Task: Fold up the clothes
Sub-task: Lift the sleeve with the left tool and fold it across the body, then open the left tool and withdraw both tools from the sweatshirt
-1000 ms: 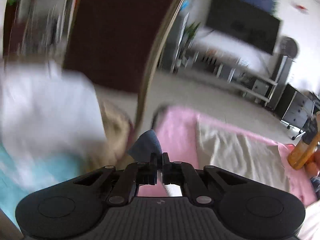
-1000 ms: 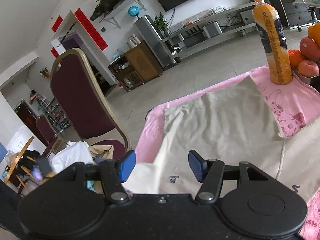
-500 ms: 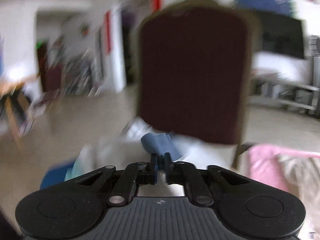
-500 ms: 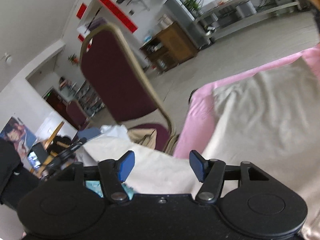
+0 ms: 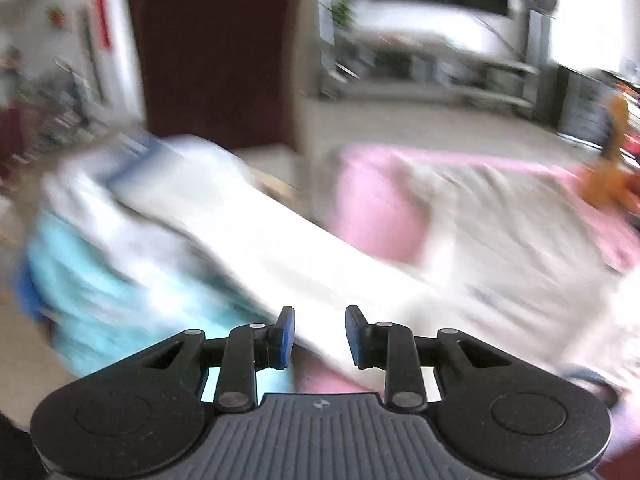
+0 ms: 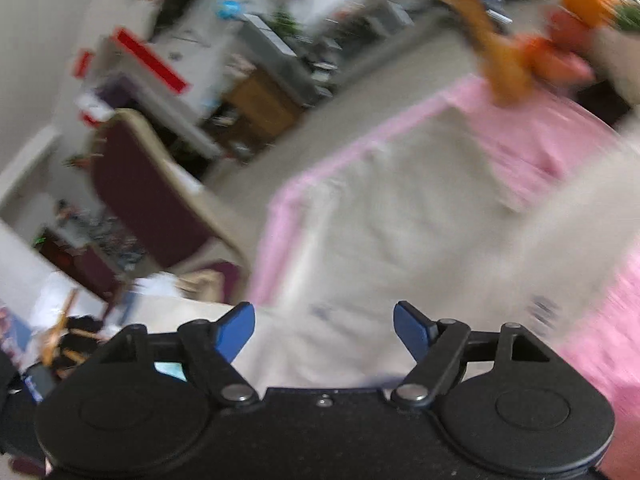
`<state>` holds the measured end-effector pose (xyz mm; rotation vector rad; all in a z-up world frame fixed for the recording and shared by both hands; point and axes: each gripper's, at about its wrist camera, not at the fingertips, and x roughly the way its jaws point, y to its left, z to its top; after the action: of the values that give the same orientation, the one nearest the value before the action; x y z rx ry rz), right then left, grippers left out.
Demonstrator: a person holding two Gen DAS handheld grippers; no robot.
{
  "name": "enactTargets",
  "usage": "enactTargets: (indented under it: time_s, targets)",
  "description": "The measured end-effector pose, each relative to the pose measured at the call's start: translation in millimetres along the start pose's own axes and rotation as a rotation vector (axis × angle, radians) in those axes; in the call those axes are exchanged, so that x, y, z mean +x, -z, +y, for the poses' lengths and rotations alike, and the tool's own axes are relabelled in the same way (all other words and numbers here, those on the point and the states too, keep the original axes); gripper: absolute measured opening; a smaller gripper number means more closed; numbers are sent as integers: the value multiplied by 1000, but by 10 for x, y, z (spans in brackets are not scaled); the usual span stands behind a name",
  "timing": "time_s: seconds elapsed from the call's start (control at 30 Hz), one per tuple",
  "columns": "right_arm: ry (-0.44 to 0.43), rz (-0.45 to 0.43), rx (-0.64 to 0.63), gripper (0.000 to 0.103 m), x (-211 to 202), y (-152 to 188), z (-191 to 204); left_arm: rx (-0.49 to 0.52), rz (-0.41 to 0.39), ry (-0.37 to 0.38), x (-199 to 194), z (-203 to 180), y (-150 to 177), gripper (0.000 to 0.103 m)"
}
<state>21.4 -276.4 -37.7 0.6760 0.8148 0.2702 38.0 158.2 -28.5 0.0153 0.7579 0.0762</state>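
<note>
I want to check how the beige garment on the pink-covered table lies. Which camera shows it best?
The right wrist view: the beige garment fills its centre, spread across the pink table cover, though blurred. The left wrist view shows it only off to the right, more smeared.

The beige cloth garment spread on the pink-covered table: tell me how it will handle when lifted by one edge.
The beige cloth garment will probably go floppy and sag, since it lies flat and creased on the pink-covered table. It looks thin, so likely light. One edge already hangs over the table's side, so a tug may slide it off.
</note>
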Motion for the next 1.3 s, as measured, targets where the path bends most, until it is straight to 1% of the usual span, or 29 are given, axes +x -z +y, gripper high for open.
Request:
enactTargets:
  time_s: [0.03, 0.07, 0.1, 0.13, 0.17, 0.2, 0.27, 0.33, 0.37, 0.43, 0.5, 0.53, 0.57, 0.6, 0.63, 0.67, 0.7, 0.73, 0.8, 0.83, 0.87, 0.93, 1.0, 1.03, 1.07, 1.17, 1.2, 1.27, 1.3]
  targets:
    - [31, 8, 39, 73, 9, 51, -196, -7, 27, 48, 95, -174, 79, 27]
    - [55, 13, 70, 63, 34, 83, -367, -29, 53, 72, 208, -292, 113, 20]
    - [76, 17, 97, 45, 72, 98, -520, -52, 79, 94, 322, -405, 144, 15]
    - [100, 24, 123, 37, 128, 93, -664, -68, 100, 95, 434, -508, 148, 10]
    - [120, 32, 149, 31, 191, 85, -803, -58, 98, 95, 527, -582, 135, 10]
    - [126, 41, 172, 31, 271, 71, -926, -47, 95, 95, 617, -654, 122, 10]
    - [127, 77, 225, 31, 460, 68, -1125, 2, 121, 85, 783, -780, 149, 10]
    - [95, 161, 301, 31, 700, 130, -1269, 25, 180, 48, 912, -803, 262, 8]
    - [75, 221, 315, 31, 819, 184, -1292, 29, 216, 29, 973, -793, 341, 8]
    - [56, 305, 247, 31, 966, 287, -1194, 33, 267, -21, 1014, -709, 423, 8]
    - [67, 347, 146, 29, 1006, 352, -1066, 52, 304, -68, 1003, -654, 488, 8]
    - [84, 370, 127, 26, 979, 377, -1047, 79, 310, -87, 966, -650, 531, 8]
    - [108, 391, 110, 16, 940, 405, -1036, 111, 320, -112, 925, -651, 580, 8]
    - [149, 404, 99, 2, 868, 446, -1045, 128, 325, -136, 877, -644, 623, 8]
    - [187, 406, 90, 0, 789, 480, -1051, 144, 330, -160, 829, -636, 666, 7]
    - [216, 375, 81, 3, 690, 492, -1044, 125, 304, -141, 750, -607, 668, 7]
    - [244, 331, 65, 9, 592, 489, -1022, 103, 276, -119, 668, -577, 667, 7]
    - [253, 284, 53, 10, 499, 483, -999, 80, 247, -97, 586, -546, 666, 7]
    - [186, 187, 48, 10, 366, 456, -948, 45, 160, -19, 415, -542, 620, 7]
    - [155, 167, 44, 10, 381, 444, -909, 50, 126, 8, 370, -583, 593, 7]
    - [124, 148, 40, 10, 396, 433, -869, 64, 109, 30, 368, -647, 569, 7]
    - [63, 121, 34, 10, 451, 421, -787, 95, 110, 73, 399, -824, 556, 8]
    - [35, 170, 31, 10, 666, 446, -704, 137, 142, 98, 505, -1012, 573, 11]
    - [48, 211, 16, 10, 769, 480, -666, 158, 177, 104, 580, -1084, 607, 12]
    - [67, 249, -1, 10, 854, 513, -632, 175, 216, 102, 635, -1158, 679, 12]
    - [170, 338, -77, 10, 973, 614, -570, 257, 283, 90, 572, -1210, 727, 12]
    - [197, 362, -96, 10, 986, 632, -550, 264, 300, 109, 543, -1190, 724, 12]
    - [203, 372, -98, 11, 876, 587, -517, 262, 321, 143, 488, -1113, 683, 13]
    - [192, 355, -91, 11, 809, 543, -499, 253, 325, 156, 461, -1057, 641, 13]
